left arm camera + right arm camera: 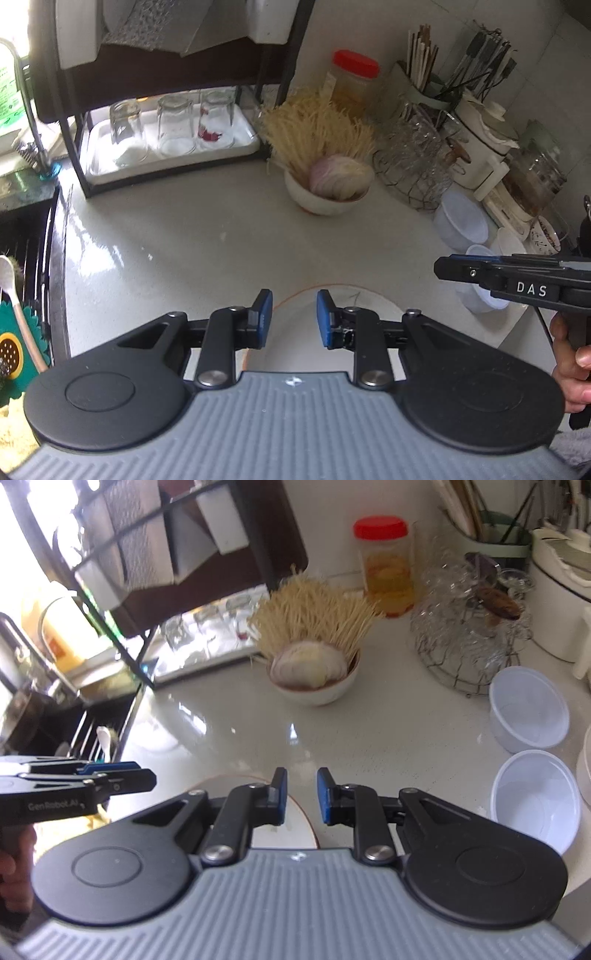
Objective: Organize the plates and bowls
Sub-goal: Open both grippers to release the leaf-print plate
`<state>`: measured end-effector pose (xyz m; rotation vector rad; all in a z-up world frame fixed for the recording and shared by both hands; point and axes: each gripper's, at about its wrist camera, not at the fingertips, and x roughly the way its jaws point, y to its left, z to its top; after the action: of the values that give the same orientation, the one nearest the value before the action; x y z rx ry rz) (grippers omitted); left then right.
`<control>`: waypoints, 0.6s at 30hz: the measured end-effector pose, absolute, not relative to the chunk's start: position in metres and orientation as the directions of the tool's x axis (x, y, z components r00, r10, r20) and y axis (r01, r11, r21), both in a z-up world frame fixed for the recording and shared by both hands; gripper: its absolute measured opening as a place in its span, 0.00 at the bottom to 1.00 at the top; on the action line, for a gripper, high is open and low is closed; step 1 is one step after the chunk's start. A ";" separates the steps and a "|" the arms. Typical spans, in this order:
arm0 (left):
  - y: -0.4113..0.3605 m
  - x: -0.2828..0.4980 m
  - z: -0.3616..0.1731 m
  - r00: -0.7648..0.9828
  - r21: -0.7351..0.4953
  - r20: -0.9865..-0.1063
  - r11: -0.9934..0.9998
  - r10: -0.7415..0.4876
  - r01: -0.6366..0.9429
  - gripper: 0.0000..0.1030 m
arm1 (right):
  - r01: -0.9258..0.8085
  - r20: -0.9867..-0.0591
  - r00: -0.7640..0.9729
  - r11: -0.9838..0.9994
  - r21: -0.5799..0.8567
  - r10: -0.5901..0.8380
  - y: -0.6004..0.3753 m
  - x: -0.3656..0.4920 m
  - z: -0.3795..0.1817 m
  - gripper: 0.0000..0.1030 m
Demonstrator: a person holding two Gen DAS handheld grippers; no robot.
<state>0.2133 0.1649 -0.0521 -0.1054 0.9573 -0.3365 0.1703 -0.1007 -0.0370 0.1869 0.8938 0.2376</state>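
A white plate with a thin orange rim (295, 343) lies on the counter at the near edge; it also shows in the right wrist view (291, 812). My left gripper (294, 318) hovers over it, open and empty. My right gripper (301, 795) is open and empty above the plate's right rim; it shows side-on in the left wrist view (461, 271). Two white plastic bowls (528, 705) (535, 801) stand on the right. A ceramic bowl with an onion and noodles (314, 675) stands mid-counter.
A black dish rack with upturned glasses on a white tray (166, 140) stands at the back left. A sink (26, 258) lies on the left. A red-lidded jar (386, 565), a wire basket of glassware (469, 635), utensil holders and a white pot (480, 147) crowd the back right.
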 end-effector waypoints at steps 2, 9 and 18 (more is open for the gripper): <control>0.157 0.214 -0.043 0.533 -0.226 -0.775 0.937 -0.339 0.266 0.35 | -0.100 -0.728 0.629 0.957 0.272 0.273 -0.104 0.164 -0.028 0.21; 0.127 0.208 -0.019 0.532 -0.220 -0.746 0.902 -0.401 0.371 0.39 | -0.008 -0.684 0.704 0.965 0.262 0.191 -0.114 0.136 -0.007 0.21; 0.075 0.205 -0.012 0.542 -0.209 -0.730 0.891 -0.417 0.403 0.39 | 0.023 -0.665 0.733 0.972 0.233 0.142 -0.157 0.123 0.000 0.21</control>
<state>0.2051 0.0748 -0.0125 -0.0164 0.8709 -0.4868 0.1231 -0.1571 -0.0003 0.2328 0.7471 0.0662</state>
